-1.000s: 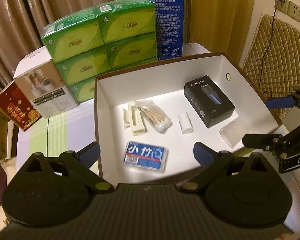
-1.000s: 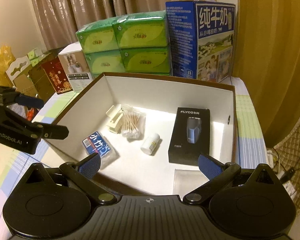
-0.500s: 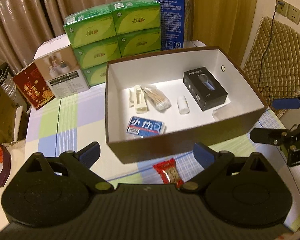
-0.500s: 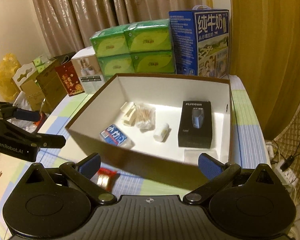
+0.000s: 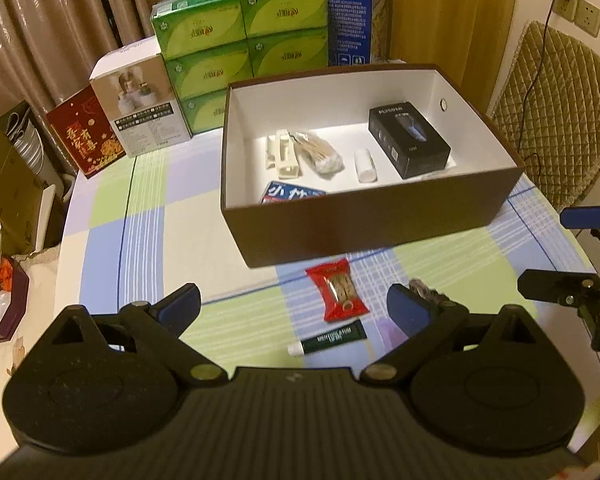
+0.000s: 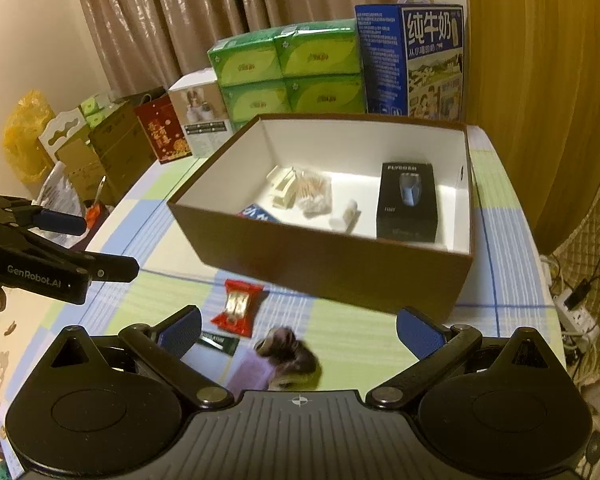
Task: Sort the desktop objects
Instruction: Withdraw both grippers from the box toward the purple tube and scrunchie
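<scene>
1. Two views show one scene. From the left wrist camera, the left gripper [image 5: 294, 304] hangs above the counter [image 5: 148, 236], its blue-padded fingers [image 5: 180, 306] spread wide with nothing between them.
2. The counter wears a smooth checked cloth of pale green, blue and lilac squares. On it stands a rectangular cardboard box [image 5: 380, 220], brown outside, matt white inside.
3. Inside the box lie a glossy black carton [image 5: 410, 138], a small white cylinder [image 5: 366, 166], a crinkled clear bag of cotton swabs [image 5: 320, 152], a cream plastic piece [image 5: 286, 154] and a flat blue packet [image 5: 290, 194] partly hidden by the near wall.
4. In front of the box, on the cloth, lie a shiny red snack packet [image 5: 337, 294] with a clear window and, just nearer, a slim dark green tube [image 5: 328, 338] with a white cap.
5. The right gripper [image 5: 572, 248] shows at the right edge, its fingers parted.
6. From the right wrist camera, the right gripper [image 6: 298, 330] has its fingers [image 6: 418, 332] wide apart and empty over the cloth.
7. Below it sit the red snack packet [image 6: 236, 308], the dark green tube [image 6: 218, 342] and a blurred dark fuzzy object [image 6: 292, 354]; what it is I cannot tell.
8. The left gripper [image 6: 100, 246], of matt black plastic, enters from the left, fingers apart.
9. Behind the box stand film-wrapped green tissue packs [image 6: 288, 76] and a tall blue milk carton [image 6: 412, 60].
</scene>
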